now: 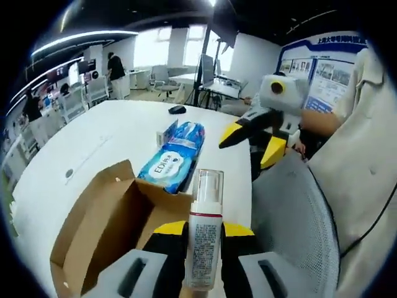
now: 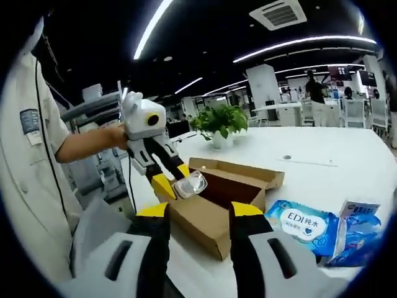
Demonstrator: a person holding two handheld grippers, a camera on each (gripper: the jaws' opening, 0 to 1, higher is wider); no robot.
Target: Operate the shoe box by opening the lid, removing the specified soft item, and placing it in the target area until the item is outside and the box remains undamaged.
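White office table (image 1: 105, 136) carries the open cardboard shoe box (image 1: 105, 223), its inside hidden in both views. In the left gripper view the left gripper (image 1: 203, 231) clamps a pump bottle (image 1: 205, 233) at bottom centre, long axis upright, clear cap toward the top. The right gripper view shows that bottle (image 2: 190, 184) from its cap end, over the box (image 2: 217, 198). The right gripper (image 2: 198, 214) stands spread wide, holding nothing. Blue wipes packs (image 1: 173, 155) lie beside the box; a potted plant (image 2: 218, 123) stands behind.
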